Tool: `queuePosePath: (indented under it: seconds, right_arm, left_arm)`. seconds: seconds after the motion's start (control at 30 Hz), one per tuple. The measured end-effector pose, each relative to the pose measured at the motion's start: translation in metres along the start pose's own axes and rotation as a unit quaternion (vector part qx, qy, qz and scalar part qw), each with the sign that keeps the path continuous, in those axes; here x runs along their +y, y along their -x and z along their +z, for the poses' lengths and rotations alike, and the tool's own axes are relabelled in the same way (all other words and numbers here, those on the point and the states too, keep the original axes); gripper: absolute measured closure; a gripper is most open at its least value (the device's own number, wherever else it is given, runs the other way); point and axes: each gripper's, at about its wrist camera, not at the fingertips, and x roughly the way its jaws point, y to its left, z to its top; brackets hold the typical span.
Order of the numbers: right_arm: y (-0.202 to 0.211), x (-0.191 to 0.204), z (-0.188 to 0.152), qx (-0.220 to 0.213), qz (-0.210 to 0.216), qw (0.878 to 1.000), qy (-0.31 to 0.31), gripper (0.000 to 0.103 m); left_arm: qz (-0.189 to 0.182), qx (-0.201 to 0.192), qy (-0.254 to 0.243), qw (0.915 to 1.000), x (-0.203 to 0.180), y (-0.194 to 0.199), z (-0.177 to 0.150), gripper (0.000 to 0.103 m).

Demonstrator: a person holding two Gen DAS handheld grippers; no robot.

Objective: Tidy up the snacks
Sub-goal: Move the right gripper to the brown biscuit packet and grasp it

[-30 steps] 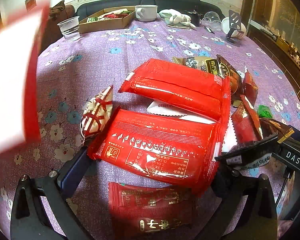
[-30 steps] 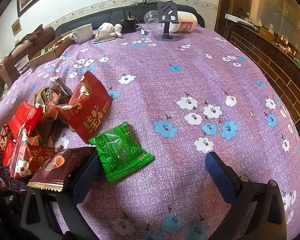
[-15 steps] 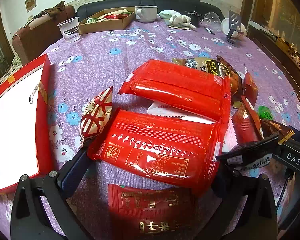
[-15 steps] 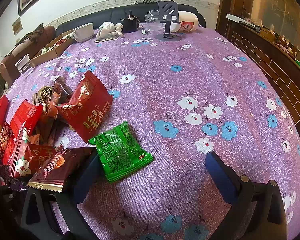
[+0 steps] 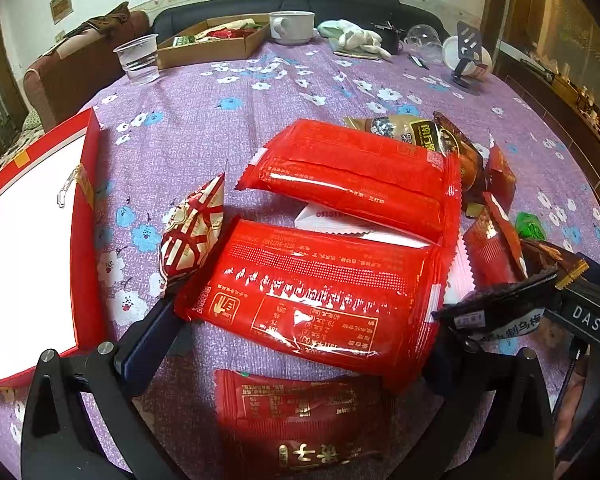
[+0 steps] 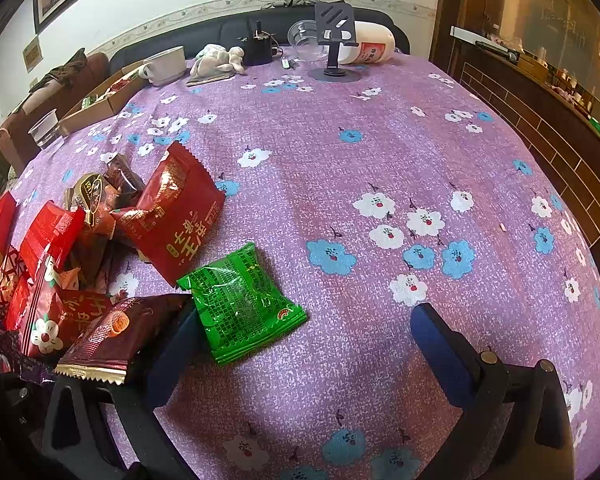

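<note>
Two grippers, left (image 5: 300,340) and right (image 6: 300,344), wide open, holding nothing. Red gift box (image 5: 36,240), newly arrived, now settled left of snack pile, ready for loading.

Table (image 6: 340,184) under purple floral cloth, bearing heaped snack packets (image 5: 312,292), a green packet (image 6: 240,304), red box (image 5: 32,248), cardboard tray (image 5: 212,46), cup (image 5: 138,58).

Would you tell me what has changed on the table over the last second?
The red box with the white inside came down at the left, blurred in motion a second ago, and now lies flat on the tablecloth. The snack packets and both open grippers have not moved.
</note>
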Motion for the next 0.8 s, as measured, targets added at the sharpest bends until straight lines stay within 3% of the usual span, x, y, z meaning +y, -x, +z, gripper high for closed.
queuePosePath:
  seconds: [0.13,0.17,0.23,0.4,0.5,0.57,0.67,0.8]
  right_arm:
    - [0.004,0.0,-0.003,0.014,0.014,1.0,0.019,0.0]
    - [0.007,-0.001,-0.006,0.027,0.023,0.999,0.029,0.0]
    - [0.018,-0.006,-0.015,0.033,0.033,0.999,0.026,0.0]
    - [0.069,-0.012,-0.038,-0.025,0.08,0.996,0.035,0.0]
    - [0.092,0.003,-0.036,-0.064,0.11,0.991,0.044,0.0]
    - [0.093,0.018,-0.03,-0.071,0.093,0.992,0.049,0.0]
    - [0.072,0.035,-0.025,-0.037,0.04,0.997,0.054,0.0]
    - [0.048,0.04,-0.023,-0.002,0.053,0.998,0.033,0.006]
  left_arm:
    - [-0.036,0.029,-0.033,0.9984,0.007,0.019,-0.005,0.0]
    - [-0.044,0.012,-0.044,0.998,0.011,0.032,-0.009,0.0]
    - [-0.025,-0.046,-0.076,0.9957,0.024,0.069,-0.022,0.0]
    - [0.041,-0.159,-0.125,0.9785,0.064,0.125,-0.058,0.0]
    - [0.055,-0.149,-0.127,0.9792,0.08,0.125,-0.065,0.0]
    - [0.042,-0.147,-0.127,0.9801,0.083,0.125,-0.067,0.0]
    - [0.022,-0.136,-0.13,0.9819,0.081,0.121,-0.068,0.0]
    - [0.009,-0.113,-0.133,0.9846,0.072,0.109,-0.069,0.0]
